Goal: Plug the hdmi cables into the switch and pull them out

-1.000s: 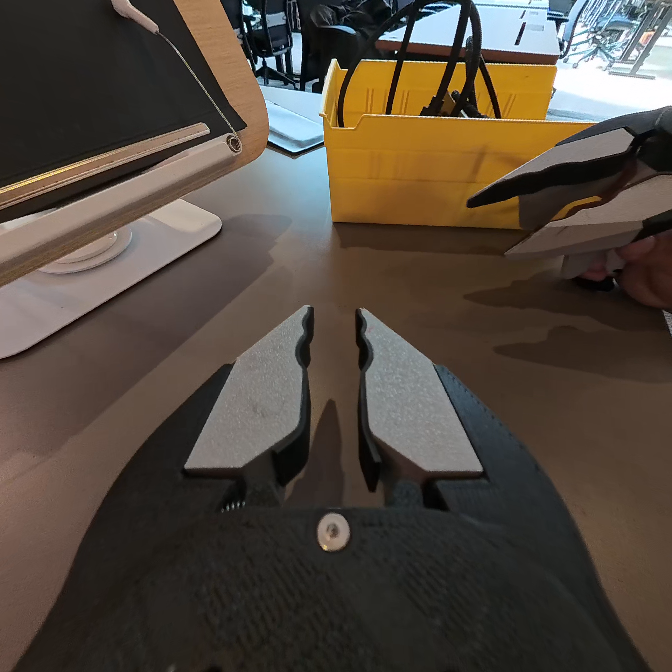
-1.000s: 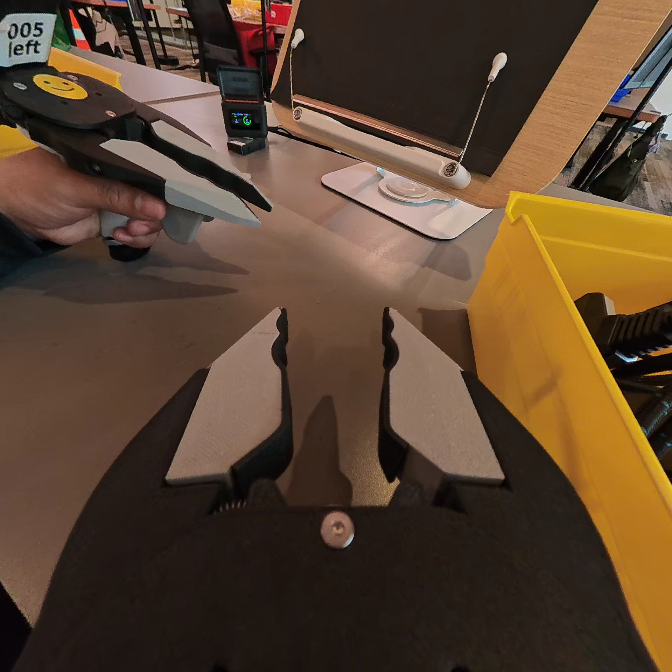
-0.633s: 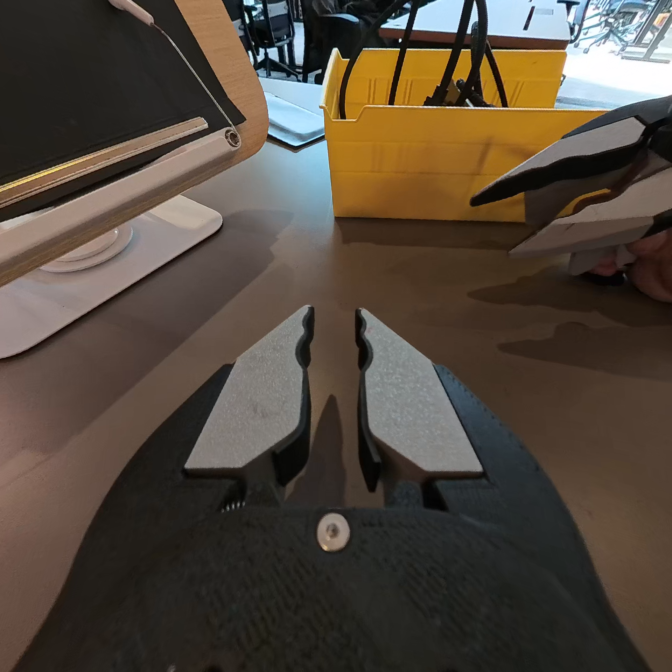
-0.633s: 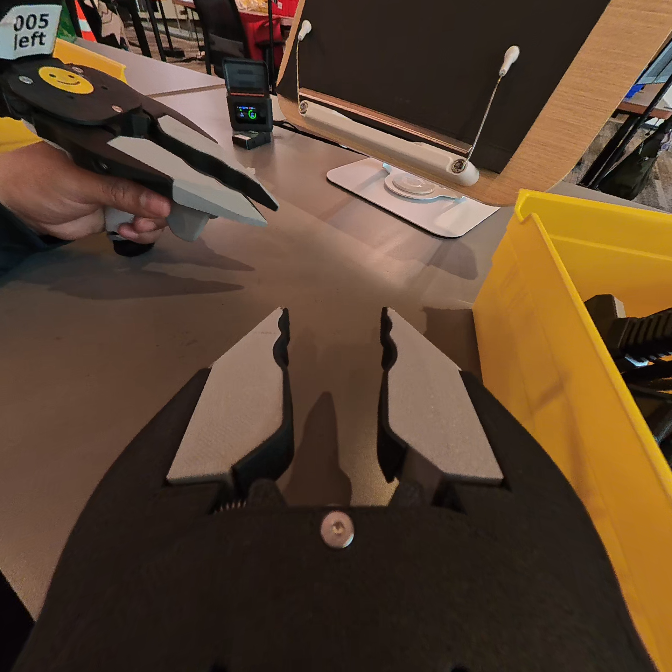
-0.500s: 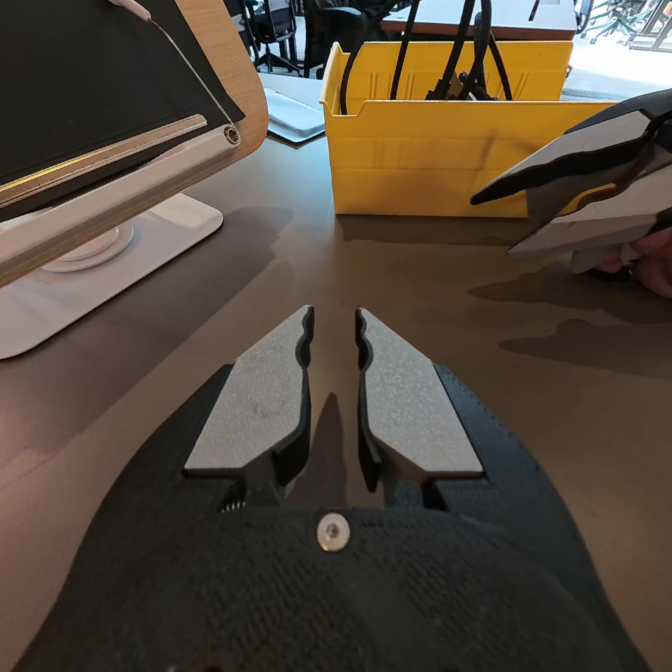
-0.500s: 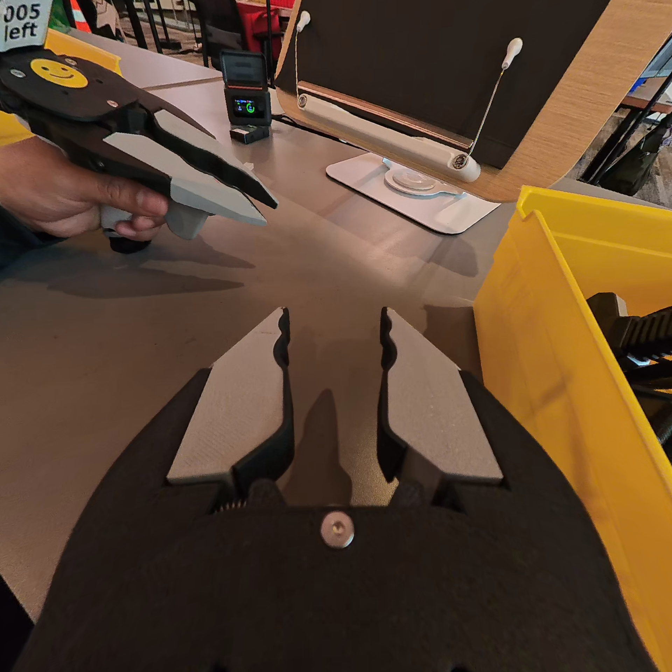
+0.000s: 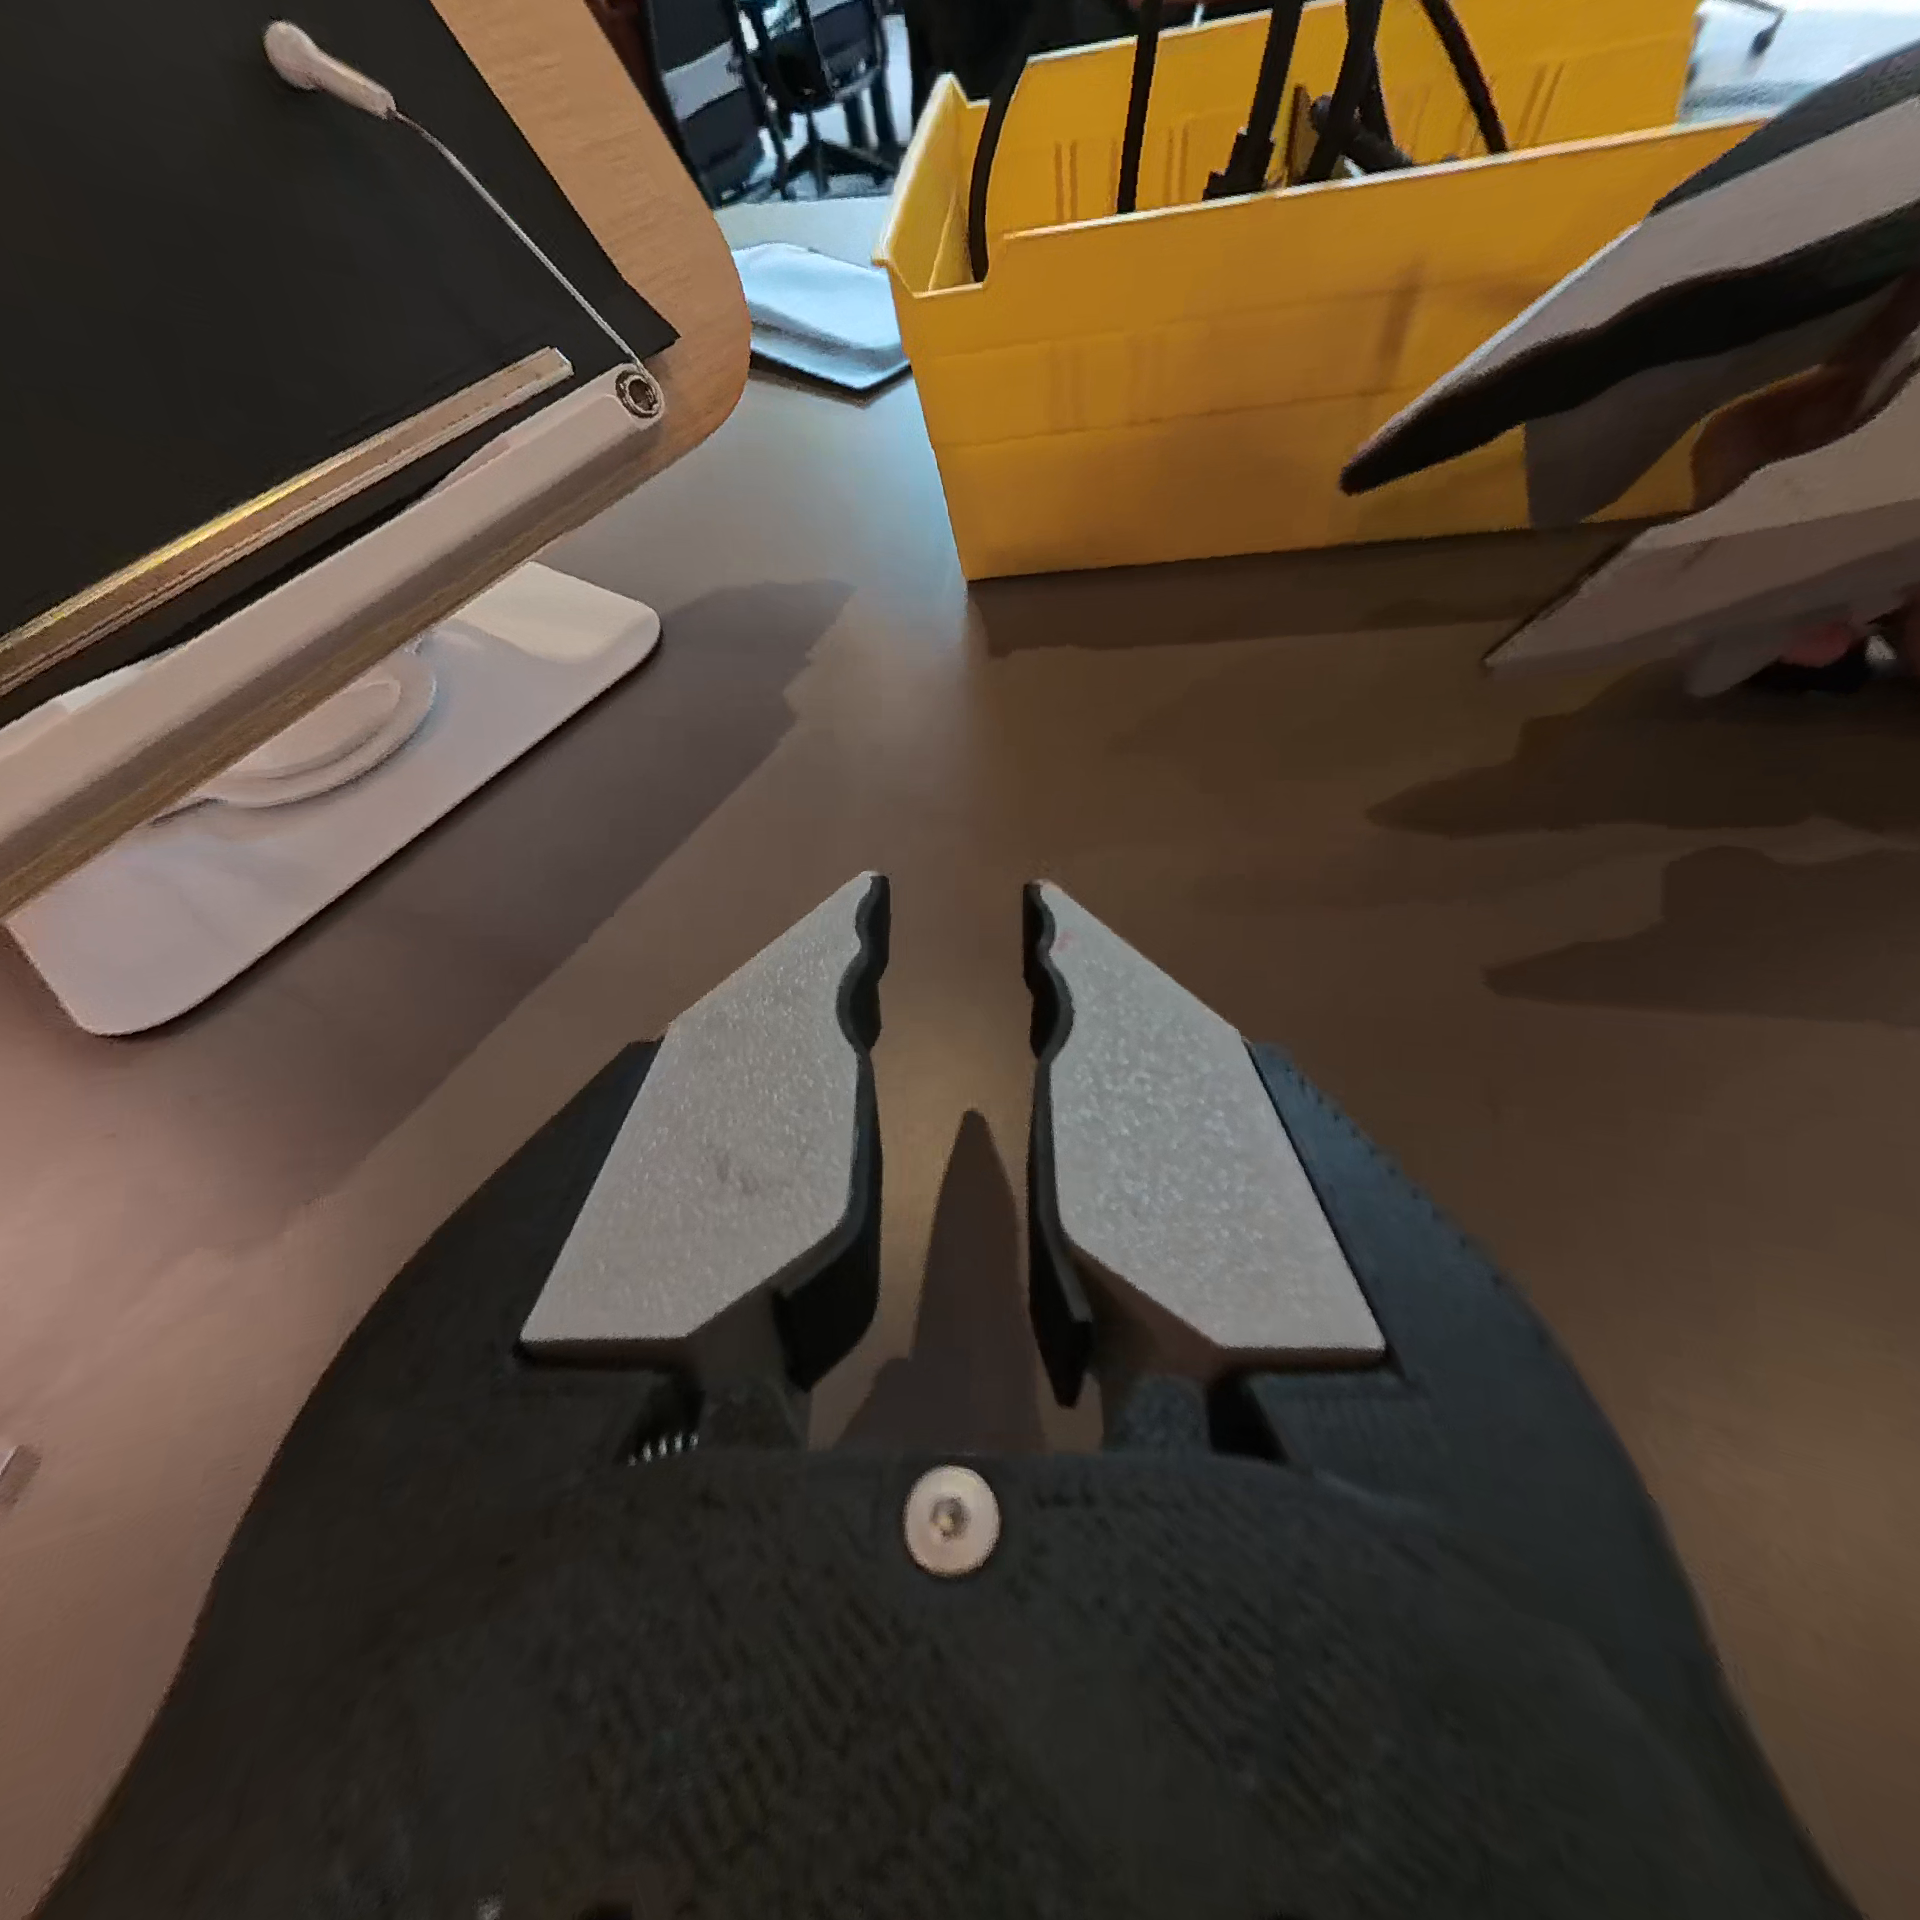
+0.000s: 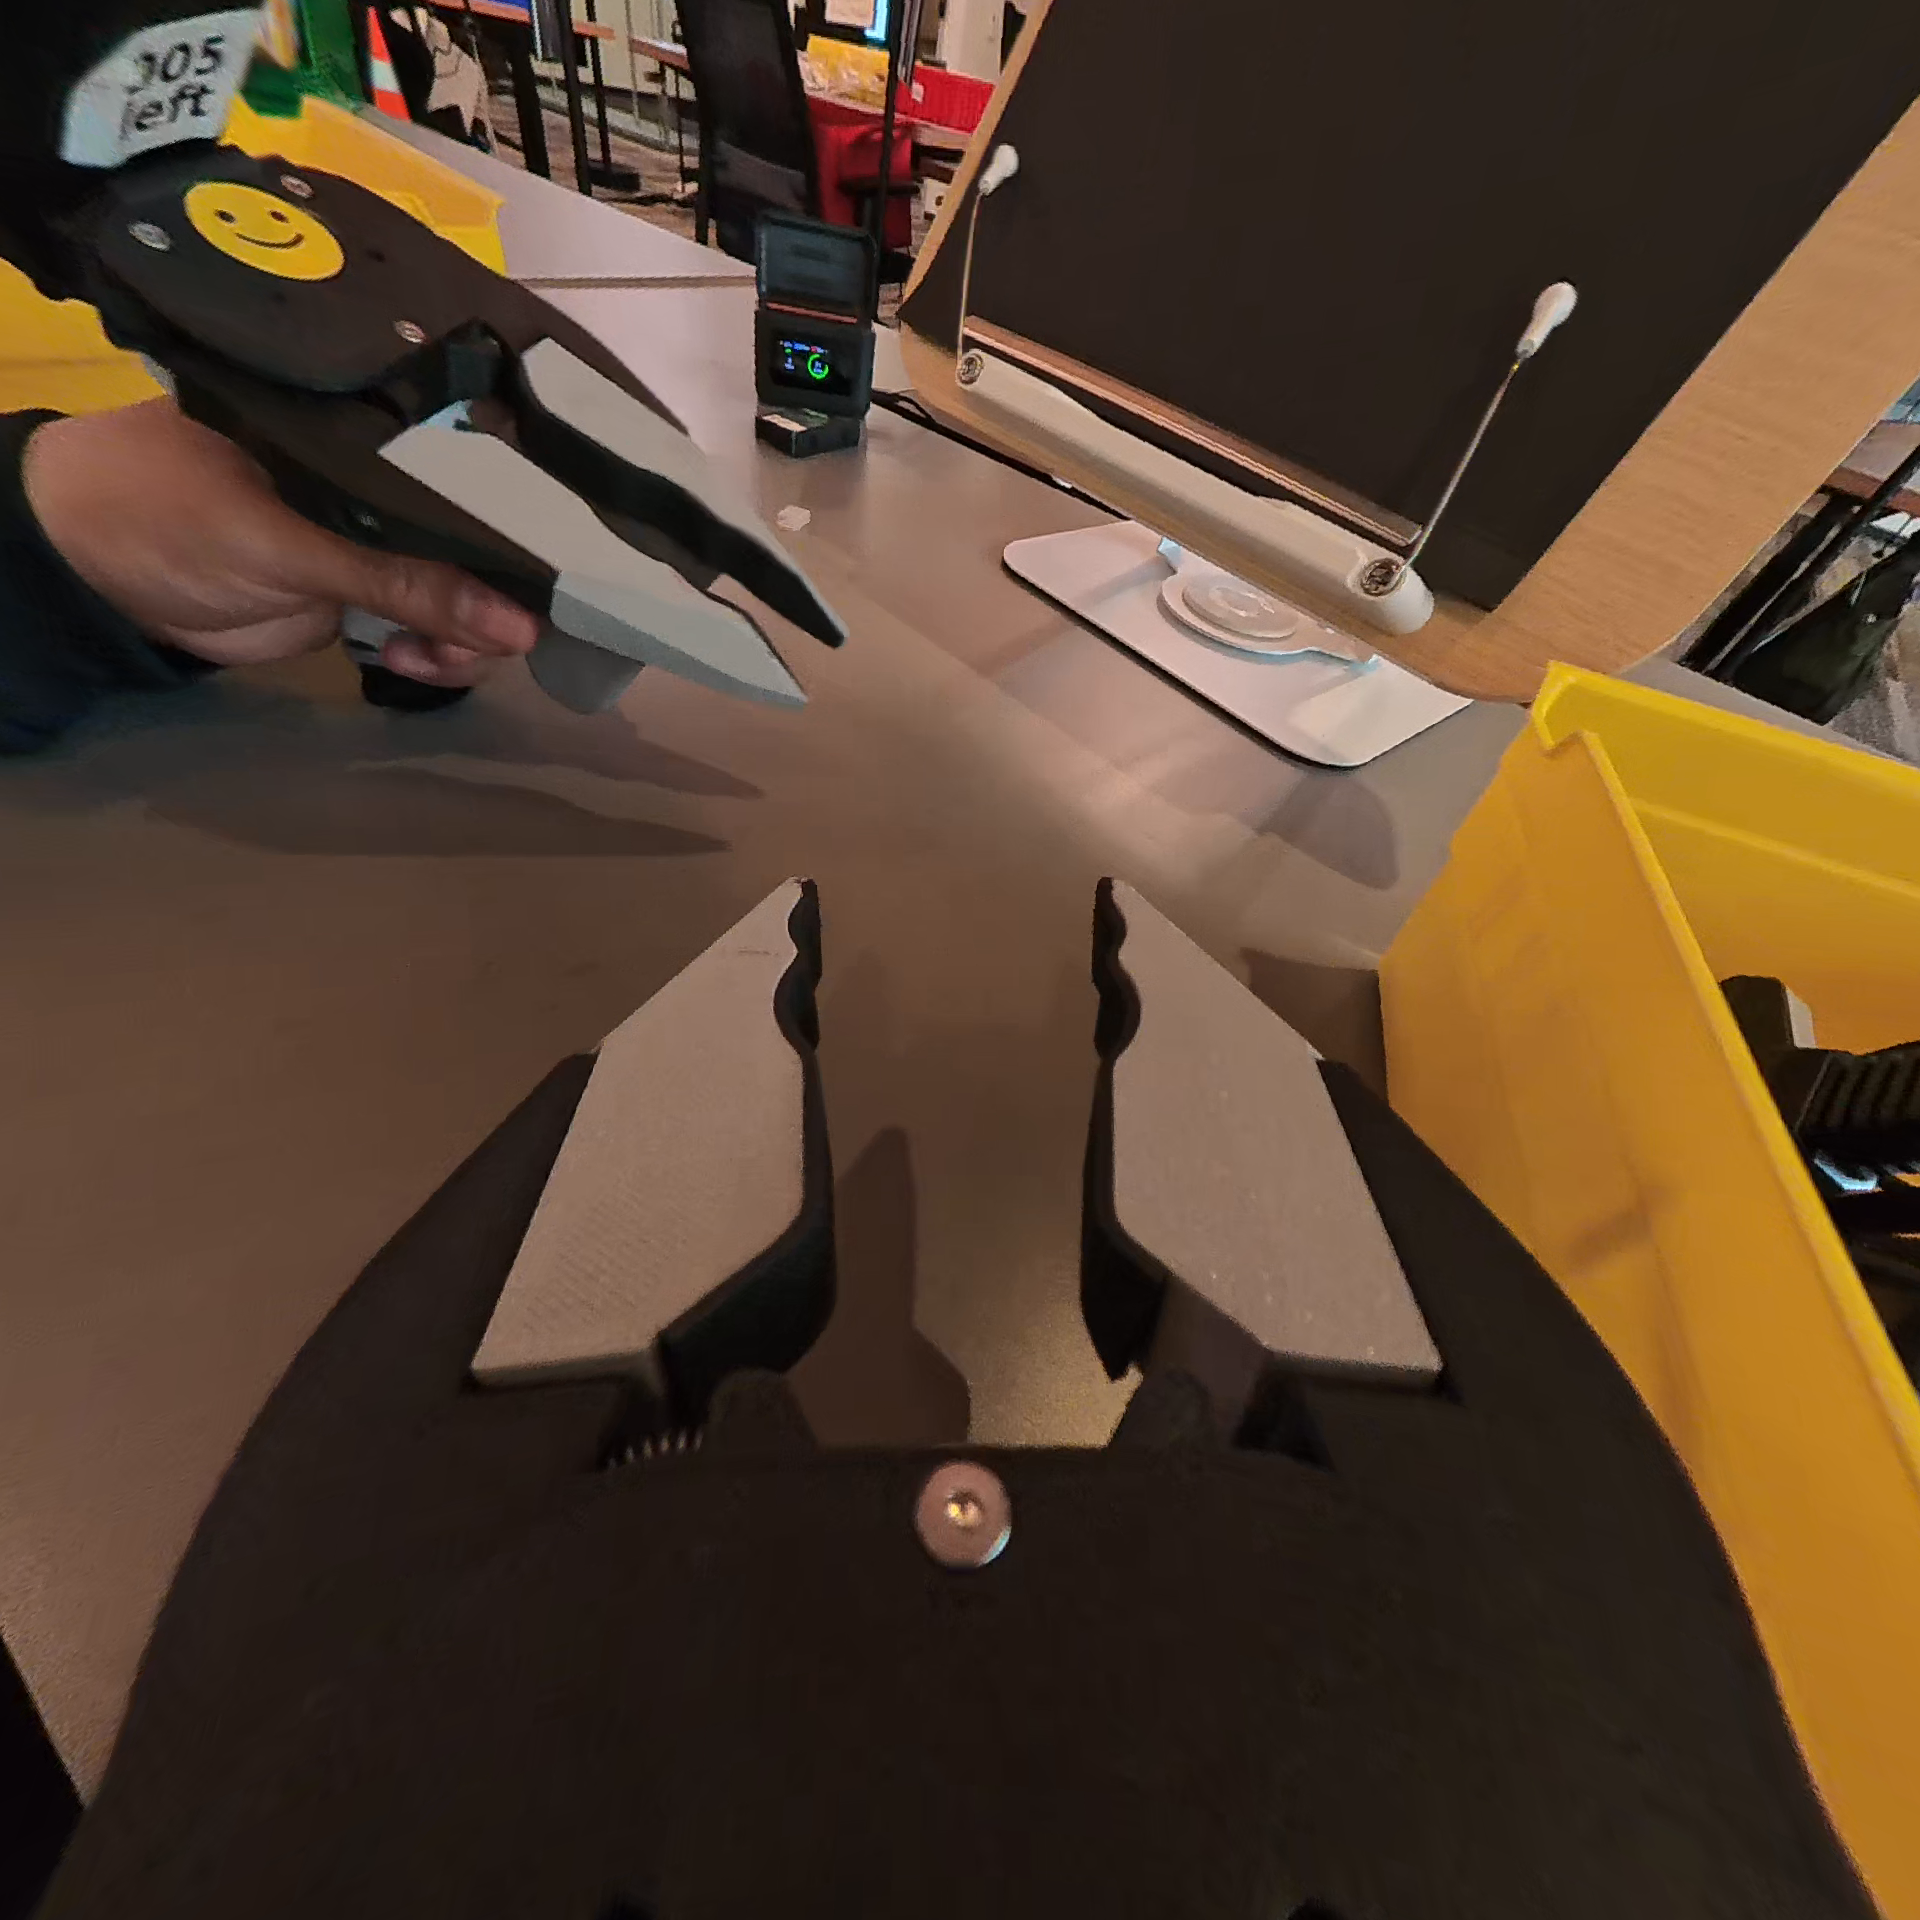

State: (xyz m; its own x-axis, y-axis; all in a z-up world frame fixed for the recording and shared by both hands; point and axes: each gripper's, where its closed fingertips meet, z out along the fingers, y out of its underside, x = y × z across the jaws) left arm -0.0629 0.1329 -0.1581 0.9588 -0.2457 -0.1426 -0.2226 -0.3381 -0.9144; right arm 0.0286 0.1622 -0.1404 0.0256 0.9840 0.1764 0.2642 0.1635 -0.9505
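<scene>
On the table, left wrist view: left gripper [image 7: 956,896] low over brown table [image 7: 1195,790], fingers slightly apart, empty
Bin: yellow bin [image 7: 1195,405] ahead, black hdmi cables [image 7: 1143,114] sticking out of it
Left side: wood-edged stand [image 7: 343,343] on white base
Right wrist view: right gripper [image 8: 954,902] spread wide, empty, just beside bin wall [image 8: 1558,1091]
Cables: dark connector [image 8: 1860,1091] inside bin
Switch: cannot tell where
</scene>
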